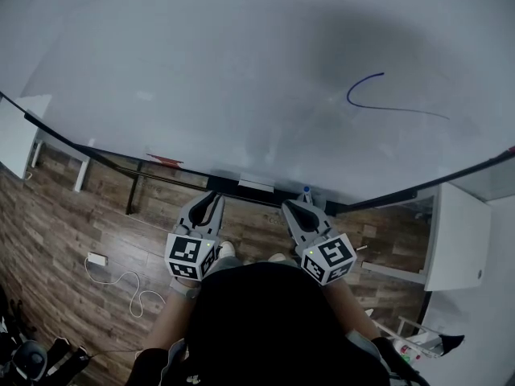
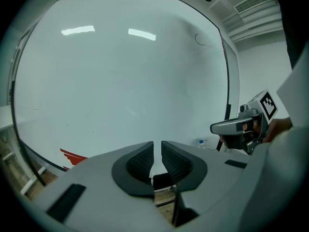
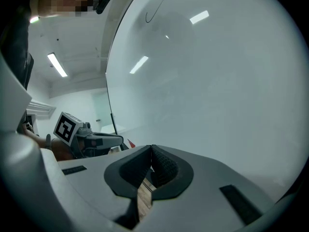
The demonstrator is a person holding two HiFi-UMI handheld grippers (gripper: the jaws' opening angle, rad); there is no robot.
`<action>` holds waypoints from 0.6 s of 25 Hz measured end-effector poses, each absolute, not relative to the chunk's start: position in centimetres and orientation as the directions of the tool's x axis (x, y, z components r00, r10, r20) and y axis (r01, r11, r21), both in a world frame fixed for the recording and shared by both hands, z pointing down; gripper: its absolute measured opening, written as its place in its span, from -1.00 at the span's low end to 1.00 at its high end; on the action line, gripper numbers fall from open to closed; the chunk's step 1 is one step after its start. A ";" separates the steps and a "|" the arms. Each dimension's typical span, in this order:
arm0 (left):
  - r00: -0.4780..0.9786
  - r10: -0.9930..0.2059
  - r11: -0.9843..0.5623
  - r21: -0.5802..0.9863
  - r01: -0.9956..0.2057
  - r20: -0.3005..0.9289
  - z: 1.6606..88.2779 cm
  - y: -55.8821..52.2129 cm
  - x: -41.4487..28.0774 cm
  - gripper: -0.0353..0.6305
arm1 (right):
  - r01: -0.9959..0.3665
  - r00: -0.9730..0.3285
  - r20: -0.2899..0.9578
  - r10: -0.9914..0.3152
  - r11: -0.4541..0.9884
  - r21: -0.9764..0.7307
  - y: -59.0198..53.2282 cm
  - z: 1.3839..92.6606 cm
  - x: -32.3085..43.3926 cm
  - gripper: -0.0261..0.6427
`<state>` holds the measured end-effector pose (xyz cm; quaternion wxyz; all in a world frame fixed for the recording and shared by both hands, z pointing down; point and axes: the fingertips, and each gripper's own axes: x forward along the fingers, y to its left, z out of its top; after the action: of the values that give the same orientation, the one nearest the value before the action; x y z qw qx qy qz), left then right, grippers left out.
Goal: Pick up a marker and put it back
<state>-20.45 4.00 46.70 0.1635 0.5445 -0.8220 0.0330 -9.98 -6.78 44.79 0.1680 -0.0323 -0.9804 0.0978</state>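
Before the whiteboard [image 1: 241, 71], low by its dark tray [image 1: 161, 174], the two grippers are held side by side with their tips toward the board. In the left gripper view the left gripper [image 2: 157, 146] has its fingers [image 2: 142, 161] a narrow slit apart. Nothing sits between the ribbed pads, and only the tray and the floor show through the gap. The right gripper [image 3: 151, 151] has its fingers [image 3: 165, 167] pressed together at the tips. They are closed on nothing and touch nothing.

The marker [image 1: 306, 190], white with a blue cap, stands on the tray just beside the right gripper's tip and is held by neither gripper. From the left gripper view it shows small [image 2: 201, 142], near the board's lower edge and to the left of the other gripper.

A white block [image 1: 256, 183] lies on the tray between the two tips, and a red item [image 1: 165, 160] lies farther left along it. A blue line [image 1: 378, 95] is drawn high on the board's right. On the wooden floor [image 1: 64, 215] to the left lies a white cable [image 1: 133, 288].
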 end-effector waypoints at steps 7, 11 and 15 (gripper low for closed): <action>-0.320 -0.896 0.372 0.127 -0.919 0.309 46.8 2.8 -20.0 -0.70 | 0.000 -0.935 0.349 0.063 0.984 -0.177 -7.5 45.2 -9.2 -0.84; -0.285 -0.909 0.333 0.120 -0.935 0.306 47.1 2.1 -19.4 -0.70 | -0.020 -0.937 0.348 0.045 0.983 -0.183 -8.0 45.3 -8.7 -0.84; -0.288 -0.907 0.338 0.123 -0.933 0.307 46.8 1.7 -19.5 -0.70 | -0.030 -0.938 0.346 0.035 0.983 -0.180 -8.2 45.2 -8.5 -0.84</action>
<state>-19.53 1.71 46.78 0.1630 0.5740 -0.8015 0.0400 -8.48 -8.25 45.16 0.1768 -0.0011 -0.9800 0.0916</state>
